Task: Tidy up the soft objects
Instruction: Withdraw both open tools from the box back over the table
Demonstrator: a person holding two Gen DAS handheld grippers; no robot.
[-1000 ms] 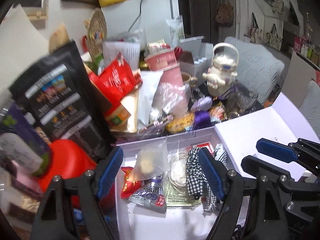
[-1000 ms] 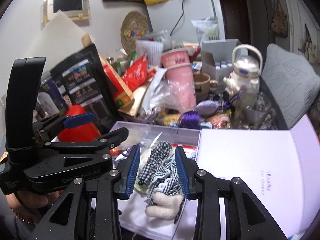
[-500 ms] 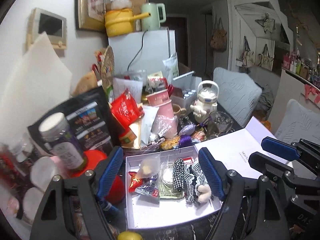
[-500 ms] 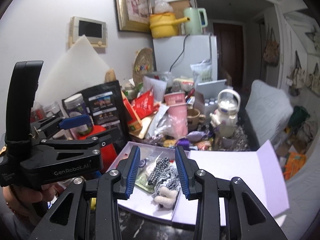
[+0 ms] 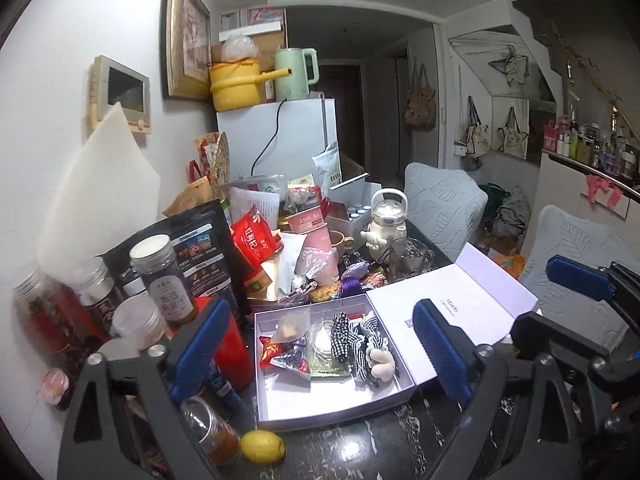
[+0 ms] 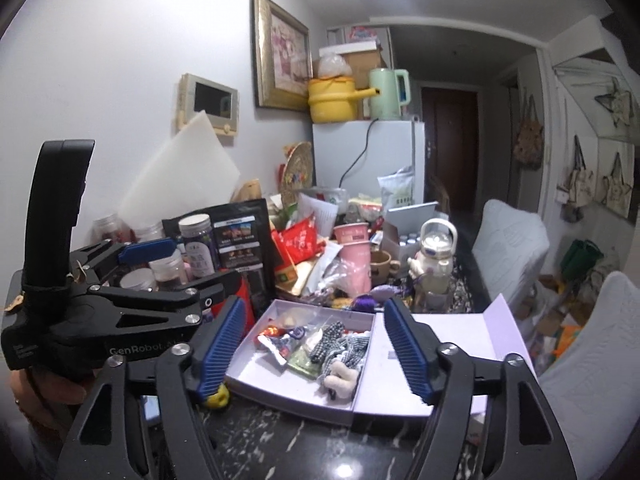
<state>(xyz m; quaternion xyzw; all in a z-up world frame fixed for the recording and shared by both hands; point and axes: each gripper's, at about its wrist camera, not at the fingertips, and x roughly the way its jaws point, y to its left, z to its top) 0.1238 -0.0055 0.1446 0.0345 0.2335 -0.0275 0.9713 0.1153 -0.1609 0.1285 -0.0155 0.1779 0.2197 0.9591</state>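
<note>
An open white box (image 5: 332, 404) lies on the dark marble table, its lid (image 5: 452, 304) folded out to the right. Inside are black-and-white checked fabric pieces (image 5: 352, 336), a cream plush piece (image 5: 380, 358) and snack packets (image 5: 286, 356). My left gripper (image 5: 320, 350) hangs back above the box's near side, jaws opening, nothing between them. My right gripper (image 6: 314, 350) is likewise drawn back, jaws opening and empty. In the right wrist view the box (image 6: 280, 388), checked fabric (image 6: 340, 344) and plush (image 6: 340, 376) lie ahead, and the left gripper (image 6: 180, 268) is at the left.
A lemon (image 5: 262, 446) and a small jar sit at the table's front left. Jars (image 5: 164, 276), a red container (image 5: 232, 344) and a black pouch (image 5: 200, 248) crowd the left. Pink cups (image 5: 312, 232), a white kettle-shaped bottle (image 5: 386, 220) and padded chairs (image 5: 440, 196) stand behind.
Both grippers have pulled back and upward from the box, which now looks smaller and farther. Both pairs of jaws stand wider than before. The fabric pieces stay in the box.
</note>
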